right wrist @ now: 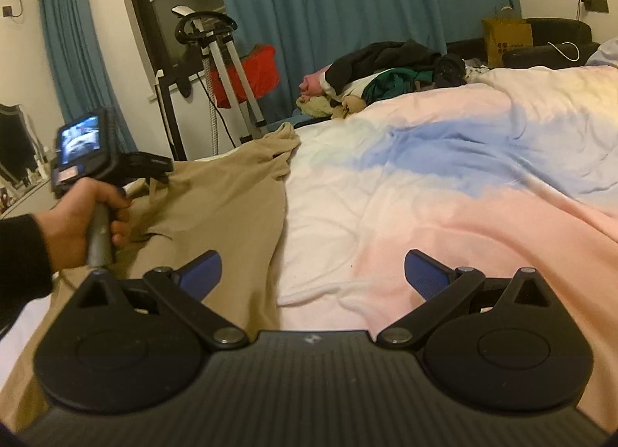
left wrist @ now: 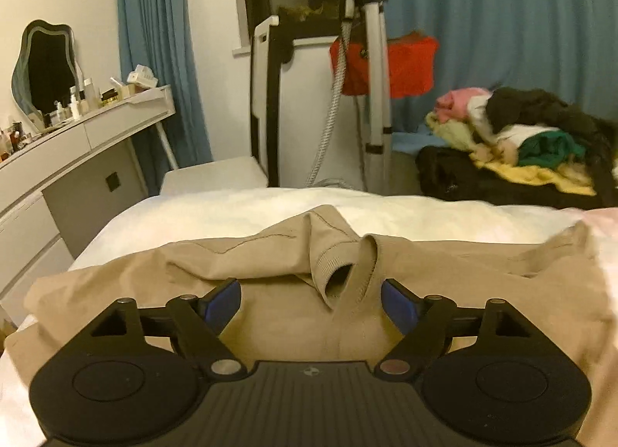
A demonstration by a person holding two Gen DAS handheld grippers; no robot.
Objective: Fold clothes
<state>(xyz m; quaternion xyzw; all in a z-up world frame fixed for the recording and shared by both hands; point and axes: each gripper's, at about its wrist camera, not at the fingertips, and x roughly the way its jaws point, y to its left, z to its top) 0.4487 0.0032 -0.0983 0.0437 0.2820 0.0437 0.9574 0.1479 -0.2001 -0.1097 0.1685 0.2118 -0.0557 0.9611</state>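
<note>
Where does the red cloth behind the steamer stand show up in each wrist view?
Left wrist view: the red cloth is upper centre-right, behind the steamer stand, against the blue curtain.
Right wrist view: the red cloth is upper left of centre, again behind the stand.
Shared landmark: the clothes pile, right of the cloth in both.

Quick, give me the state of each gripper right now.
Left gripper: open, holding nothing, above the tan garment.
Right gripper: open, holding nothing, over the bedspread.
</note>
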